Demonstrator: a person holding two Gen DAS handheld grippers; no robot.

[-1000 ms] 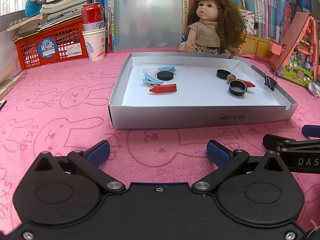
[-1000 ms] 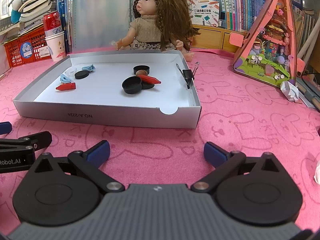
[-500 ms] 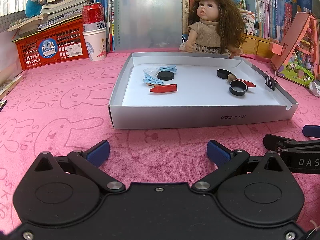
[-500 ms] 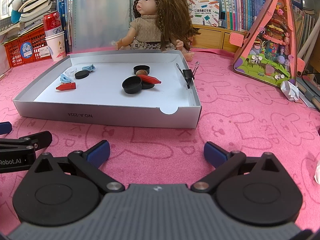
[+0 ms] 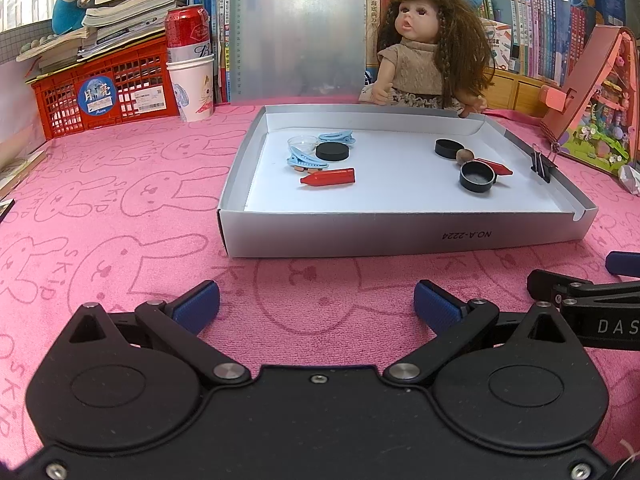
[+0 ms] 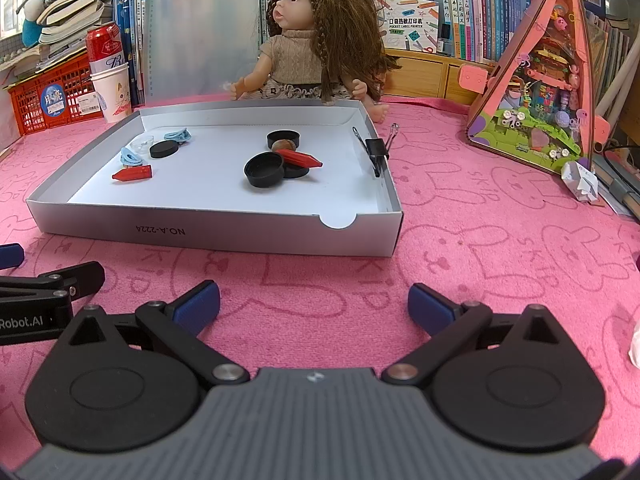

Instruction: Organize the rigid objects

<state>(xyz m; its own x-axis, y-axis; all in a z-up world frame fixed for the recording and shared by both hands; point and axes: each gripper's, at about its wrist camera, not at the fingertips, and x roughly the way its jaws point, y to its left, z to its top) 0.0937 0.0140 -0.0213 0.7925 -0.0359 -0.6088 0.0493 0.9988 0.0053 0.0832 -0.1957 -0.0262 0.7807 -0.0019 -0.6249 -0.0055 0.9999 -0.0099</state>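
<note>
Both grippers hang low over the pink rabbit-print worktop point(image 5: 120, 208), just short of the near wall of a shallow grey-and-white box tray point(image 5: 400, 236), side by side and close together. The left gripper point(image 5: 316, 306) has its blue-tipped jaws spread wide with nothing between them, and the right gripper point(image 6: 314, 306) is spread just as wide and empty too. Inside the tray, toward its far left corner, a black disc point(image 5: 331, 152) sits among two pale blue clips point(image 5: 304, 161) and a small clear cup point(image 5: 301, 144), with a red crayon-shaped piece point(image 5: 329, 177) lying just nearer. Toward the right side there is a black cap point(image 5: 449, 148) at the back, a small brown nut-like ball point(image 5: 465, 155), a second red piece point(image 5: 496, 166), and an open black lid point(image 5: 476, 176), which from the right wrist view seems to lean on another black piece, though I can't be sure. A black binder clip point(image 5: 541, 166) grips the tray's right wall. Behind the tray's far edge sits a long-haired doll point(image 5: 428, 60), with a red basket point(image 5: 104, 92), a drink can standing in a paper cup point(image 5: 192, 84) at the back left, and a pink toy house point(image 6: 536, 80) at the right.
</note>
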